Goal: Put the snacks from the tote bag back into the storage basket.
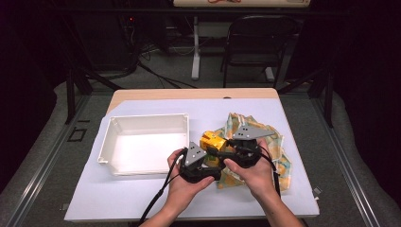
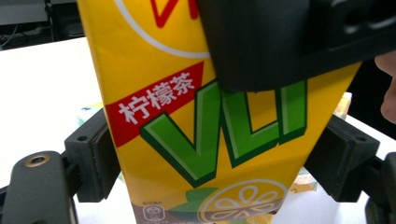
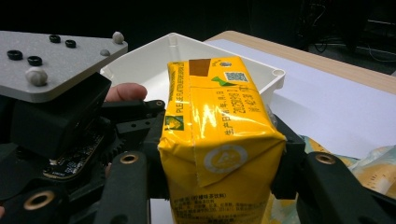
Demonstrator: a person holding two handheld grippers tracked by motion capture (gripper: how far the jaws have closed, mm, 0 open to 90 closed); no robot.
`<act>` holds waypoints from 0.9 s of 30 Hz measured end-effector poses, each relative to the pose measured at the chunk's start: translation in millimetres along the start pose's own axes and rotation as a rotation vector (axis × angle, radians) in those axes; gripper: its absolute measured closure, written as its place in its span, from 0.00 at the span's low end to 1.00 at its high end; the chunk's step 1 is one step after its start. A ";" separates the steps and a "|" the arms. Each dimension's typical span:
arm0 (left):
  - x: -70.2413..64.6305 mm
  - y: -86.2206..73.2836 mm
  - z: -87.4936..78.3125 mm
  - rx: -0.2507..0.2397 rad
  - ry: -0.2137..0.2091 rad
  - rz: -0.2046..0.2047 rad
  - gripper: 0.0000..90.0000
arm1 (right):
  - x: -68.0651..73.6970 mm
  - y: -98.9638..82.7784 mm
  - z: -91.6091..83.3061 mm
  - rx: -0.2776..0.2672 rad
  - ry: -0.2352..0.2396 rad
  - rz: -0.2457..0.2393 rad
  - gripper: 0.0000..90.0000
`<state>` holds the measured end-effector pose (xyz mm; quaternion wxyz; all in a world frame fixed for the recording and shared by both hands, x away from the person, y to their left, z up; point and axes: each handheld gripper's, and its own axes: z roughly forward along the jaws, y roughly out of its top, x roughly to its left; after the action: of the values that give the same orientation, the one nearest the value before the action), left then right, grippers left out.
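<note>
Room (image 1: 198,52): dark, with a folding chair (image 1: 257,40) and a table leg behind, cables on the floor.
Table (image 1: 198,94): wooden edge at the far side, covered by a white sheet (image 1: 118,198).
Tray (image 1: 106,142): white, shallow, left of centre on the sheet, nothing inside.
Cloth (image 1: 279,156): patterned, crumpled, right of the tray, under and behind both hands.
Left gripper (image 1: 201,163): just right of the tray's near corner, jaws standing wide either side of the carton; pads close to its sides, contact not clear enough to call a grip.
Right gripper (image 1: 227,151): beside the left one, above the cloth, jaws clamped on the carton's narrow sides, folded end towards the camera.
Carton (image 1: 212,141): yellow lemon-tea pack, off the table, between the two grippers, just right of the tray.
Progress: carton lifted and apparently mid-handover; likely heading for the tray, though not certain.
Left to do: settle the carton in one gripper, carry it across, set it down in the tray.
</note>
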<state>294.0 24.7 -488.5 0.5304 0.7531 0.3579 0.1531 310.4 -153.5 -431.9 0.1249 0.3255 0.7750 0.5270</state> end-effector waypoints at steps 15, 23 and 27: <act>-0.1 -1.6 -1.9 -0.003 0.040 0.003 0.29 | 0.6 -1.9 2.1 -0.008 -0.012 0.022 0.58; -0.6 -1.8 -6.1 -0.009 0.056 0.015 0.34 | 4.1 -1.6 3.8 -0.016 -0.020 0.012 0.55; 4.1 -1.1 -7.4 0.002 0.049 0.002 0.35 | 0.0 -1.2 3.1 -0.022 0.010 0.034 0.43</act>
<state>292.0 32.9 -487.3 0.5205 0.7501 0.3700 0.1717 311.6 -151.5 -434.2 0.1157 0.3348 0.7641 0.5391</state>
